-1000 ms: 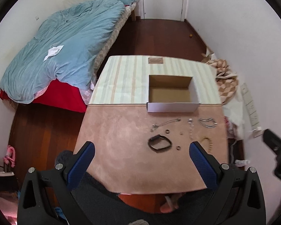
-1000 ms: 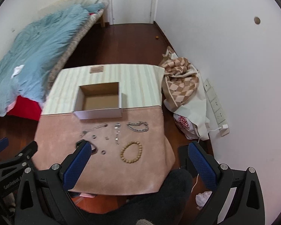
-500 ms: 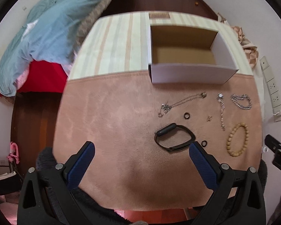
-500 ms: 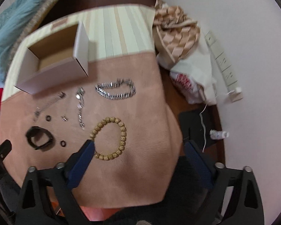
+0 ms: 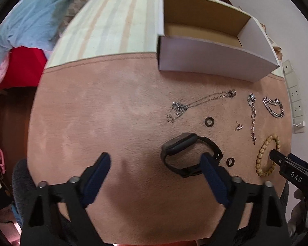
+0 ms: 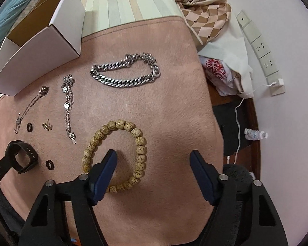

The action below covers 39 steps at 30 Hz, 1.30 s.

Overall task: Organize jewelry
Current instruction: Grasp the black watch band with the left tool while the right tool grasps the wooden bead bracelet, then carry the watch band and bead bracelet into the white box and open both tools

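Jewelry lies on a pink suede mat [image 5: 104, 110]. A black watch band [image 5: 190, 153] lies just ahead of my open left gripper [image 5: 156, 160], whose right finger overlaps its strap. A wooden bead bracelet [image 6: 115, 153] lies under my open right gripper [image 6: 154, 155], whose left finger sits inside its loop. A silver curb chain [image 6: 125, 71], a thin chain bracelet [image 6: 68, 104], a fine necklace [image 5: 199, 102], two dark rings [image 5: 209, 121] [image 5: 230, 161] and a small earring [image 5: 238, 126] lie between. An empty white cardboard box [image 5: 211, 59] stands behind them.
A striped cloth [image 5: 113, 26] covers the table's far half. A bed with a blue duvet [image 5: 26, 20] is at the left. A checked fabric [image 6: 205, 12], bags and wall sockets [image 6: 262, 55] lie right of the table.
Both grippers have come down and forward close to the mat. The left now reaches the watch band; the right now straddles the bead bracelet's right side.
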Tool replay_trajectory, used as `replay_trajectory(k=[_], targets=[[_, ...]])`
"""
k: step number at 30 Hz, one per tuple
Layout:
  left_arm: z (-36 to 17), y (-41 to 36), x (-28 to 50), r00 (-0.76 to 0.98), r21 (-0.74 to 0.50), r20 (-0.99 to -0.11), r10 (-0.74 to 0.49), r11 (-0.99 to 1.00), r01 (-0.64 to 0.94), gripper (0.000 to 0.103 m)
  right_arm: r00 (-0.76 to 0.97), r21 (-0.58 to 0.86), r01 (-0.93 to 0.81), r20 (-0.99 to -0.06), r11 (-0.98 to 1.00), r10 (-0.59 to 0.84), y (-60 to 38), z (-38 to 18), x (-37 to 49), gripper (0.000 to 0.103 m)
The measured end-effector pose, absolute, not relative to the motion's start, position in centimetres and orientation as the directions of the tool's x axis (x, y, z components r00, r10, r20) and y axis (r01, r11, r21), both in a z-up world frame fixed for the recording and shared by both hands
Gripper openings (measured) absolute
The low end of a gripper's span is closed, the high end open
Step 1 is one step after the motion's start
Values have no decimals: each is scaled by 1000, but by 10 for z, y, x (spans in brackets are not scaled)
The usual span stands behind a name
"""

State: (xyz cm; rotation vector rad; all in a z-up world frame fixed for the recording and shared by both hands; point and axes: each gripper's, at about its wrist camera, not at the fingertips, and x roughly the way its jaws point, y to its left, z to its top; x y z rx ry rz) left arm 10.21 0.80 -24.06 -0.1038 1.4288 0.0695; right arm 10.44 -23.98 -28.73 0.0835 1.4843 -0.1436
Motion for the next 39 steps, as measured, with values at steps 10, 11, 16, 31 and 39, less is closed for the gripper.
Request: replay_trajectory(k=[10,11,16,31,39], targets=[[-262,-3,105,139,-38,-990,-31,998,-51,13,163,-5,129,-986,992,-27,-234,-280,101,14],[-262,-5,105,144,-34,-989,-27,998,-49,12,164,10,131,-986,991,-11,-234,-279,101,10],[-250,-10,99,179,-27,-984,-20,999,-35,8,177,93,140,-982,986,67,-232,-271,101,9],[-140,-4,132,399,-61,-915,-56,998,0,7,421,245,-32,-876,969,235,-197,-133,126,9],[-132,15,194,405,-72,-912,-71,997,14,7,462,228,-116,-849,967,256,-169,-99,195,9]])
